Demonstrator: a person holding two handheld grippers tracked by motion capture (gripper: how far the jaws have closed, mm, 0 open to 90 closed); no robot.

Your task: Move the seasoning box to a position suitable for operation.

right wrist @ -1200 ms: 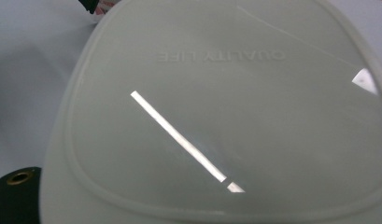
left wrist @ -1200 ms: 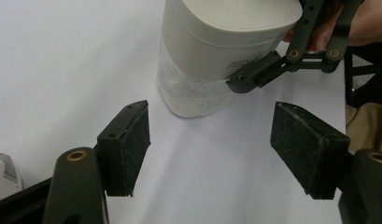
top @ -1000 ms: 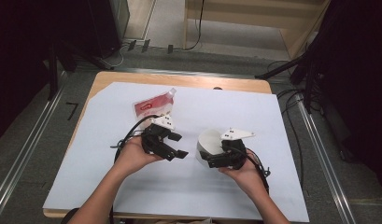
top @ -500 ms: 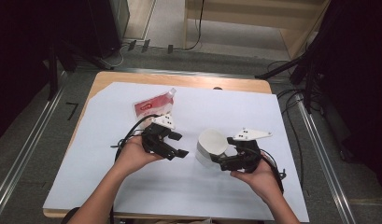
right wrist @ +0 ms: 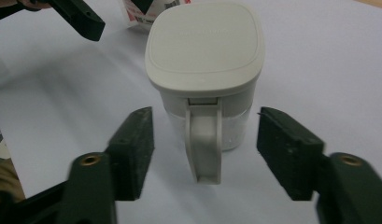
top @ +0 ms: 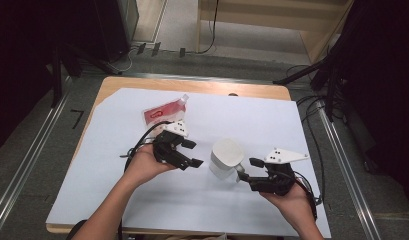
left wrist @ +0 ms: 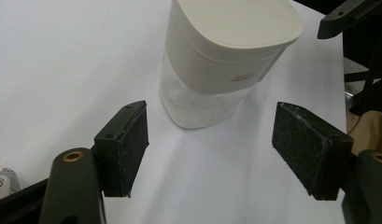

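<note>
Container [right wrist: 205, 70] sits upright on the table [top: 317, 130], right between both tongs, handle [right wrist: 203, 144] facing your R tongs [right wrist: 205, 149]. Rigid plastic w/ lid, white powder inside, prob light but smooth-sided, could tip; I'd take the handle or the lid band. R tongs: jaws have just been closing, handle between the pads, no contact yet, so released. L tongs [left wrist: 209, 149]: wide open, empty, container just ahead of the pads. Red pouch [top: 164, 112] lies beyond L tongs.

A wooden table [top: 117, 84] under a white sheet [top: 272, 120]; grey floor [top: 52, 145] around it; dark cabinet [top: 109, 25] behind.
</note>
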